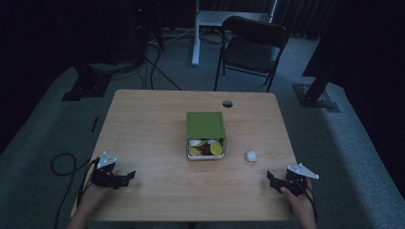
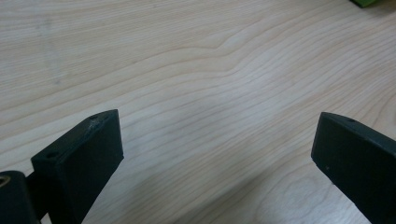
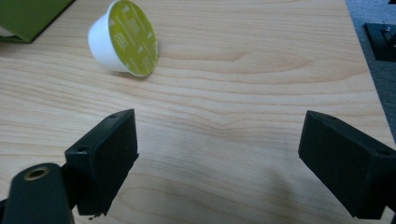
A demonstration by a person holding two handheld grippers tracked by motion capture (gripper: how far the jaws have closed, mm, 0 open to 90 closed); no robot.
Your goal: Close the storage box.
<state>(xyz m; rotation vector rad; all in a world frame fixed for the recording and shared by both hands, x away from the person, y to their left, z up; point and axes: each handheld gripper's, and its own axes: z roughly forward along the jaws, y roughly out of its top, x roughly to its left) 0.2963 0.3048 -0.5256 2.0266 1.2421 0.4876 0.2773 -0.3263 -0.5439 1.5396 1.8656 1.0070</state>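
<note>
A green box (image 1: 205, 125) sits at the table's middle, its lid slid back so several coffee capsules (image 1: 205, 147) with yellow, white and dark tops show at its near end. One white capsule (image 1: 251, 155) lies on its side to the box's right; in the right gripper view this capsule (image 3: 125, 39) shows a yellow-green foil top, ahead and left of the jaws. My left gripper (image 1: 127, 177) rests open at the table's near left corner over bare wood (image 2: 210, 93). At the near right corner my right gripper (image 1: 271, 180) is open too, with nothing between its jaws.
The wooden table (image 1: 157, 119) has a round cable hole (image 1: 227, 103) near its far edge. A black chair (image 1: 253, 47) stands behind the table. Cables (image 1: 64, 164) trail on the grey carpet to the left. A corner of the green box (image 3: 28, 18) shows in the right gripper view.
</note>
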